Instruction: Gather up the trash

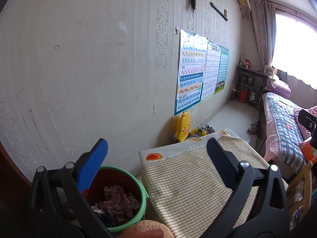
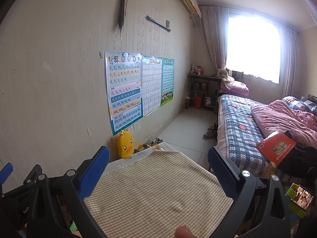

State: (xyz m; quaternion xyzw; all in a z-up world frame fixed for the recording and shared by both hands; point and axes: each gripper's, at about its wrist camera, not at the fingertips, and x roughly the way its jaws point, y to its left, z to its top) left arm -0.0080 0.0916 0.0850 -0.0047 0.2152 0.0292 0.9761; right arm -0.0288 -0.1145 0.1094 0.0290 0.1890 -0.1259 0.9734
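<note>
Both grippers, left gripper [image 1: 157, 156] and right gripper [image 2: 158, 164], hover with jaws spread and empty over a checked cloth [image 2: 156, 194] covering the table. Crumpled trash [image 1: 118, 200] already sits in the green-rimmed bin [image 1: 143, 194] beside it. No loose trash shows; next seems finding more.

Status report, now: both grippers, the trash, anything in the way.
Left gripper open, empty. Right gripper open, empty. Crumpled trash in green bin. Checked cloth bare, nothing blocking.
</note>
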